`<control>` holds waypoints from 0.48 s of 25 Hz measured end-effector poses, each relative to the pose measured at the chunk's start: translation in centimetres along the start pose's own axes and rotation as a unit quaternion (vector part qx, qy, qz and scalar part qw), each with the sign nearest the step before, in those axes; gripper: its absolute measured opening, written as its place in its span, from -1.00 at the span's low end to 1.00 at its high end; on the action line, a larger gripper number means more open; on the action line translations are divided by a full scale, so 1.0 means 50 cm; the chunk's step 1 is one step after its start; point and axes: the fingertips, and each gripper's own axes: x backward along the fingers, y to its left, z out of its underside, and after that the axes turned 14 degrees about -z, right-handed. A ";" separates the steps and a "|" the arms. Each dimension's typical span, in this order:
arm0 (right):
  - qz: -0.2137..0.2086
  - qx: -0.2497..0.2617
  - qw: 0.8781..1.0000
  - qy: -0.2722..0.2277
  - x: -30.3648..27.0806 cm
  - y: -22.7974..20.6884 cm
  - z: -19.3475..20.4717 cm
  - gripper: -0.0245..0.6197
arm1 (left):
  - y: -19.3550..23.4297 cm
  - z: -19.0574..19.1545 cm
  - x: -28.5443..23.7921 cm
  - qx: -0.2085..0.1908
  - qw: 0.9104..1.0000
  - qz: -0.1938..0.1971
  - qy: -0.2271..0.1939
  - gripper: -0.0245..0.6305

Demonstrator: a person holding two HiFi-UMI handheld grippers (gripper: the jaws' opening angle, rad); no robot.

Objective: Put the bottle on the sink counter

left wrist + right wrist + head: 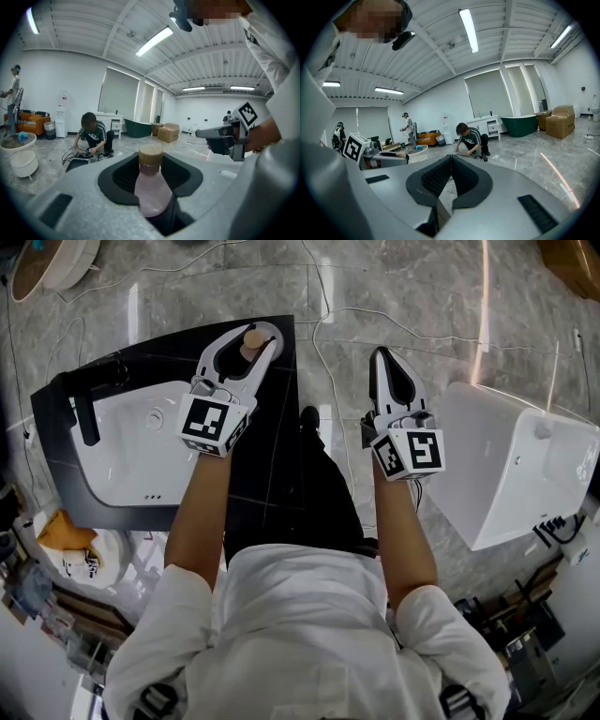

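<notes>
Black sink counter (277,448) below, left tool (247,339) clamping bottle (151,187), right tool (382,358) closed, faucet (81,405) seemingly apart

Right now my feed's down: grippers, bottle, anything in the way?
Left gripper shut on the pink cork-topped bottle, over the black sink counter. Right gripper shut, empty. Black faucet across the basin, out of the way.

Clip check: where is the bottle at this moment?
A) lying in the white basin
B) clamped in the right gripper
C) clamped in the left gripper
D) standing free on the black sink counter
C: the left gripper has its jaws closed on the bottle, while the right gripper is shut with nothing between its jaws.
</notes>
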 end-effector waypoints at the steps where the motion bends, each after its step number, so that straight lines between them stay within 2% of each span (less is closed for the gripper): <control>1: 0.000 -0.001 1.000 0.000 0.000 0.001 0.001 -0.88 | -0.002 0.002 0.000 -0.005 1.000 0.002 0.002 -0.48; 5: -0.004 -0.005 1.000 0.002 -0.001 0.008 0.006 -0.88 | -0.012 0.005 -0.003 -0.022 1.000 0.009 0.008 -0.48; 12: -0.008 -0.009 1.000 0.000 0.004 0.024 0.002 -0.88 | -0.014 0.007 0.000 -0.024 1.000 0.010 0.011 -0.48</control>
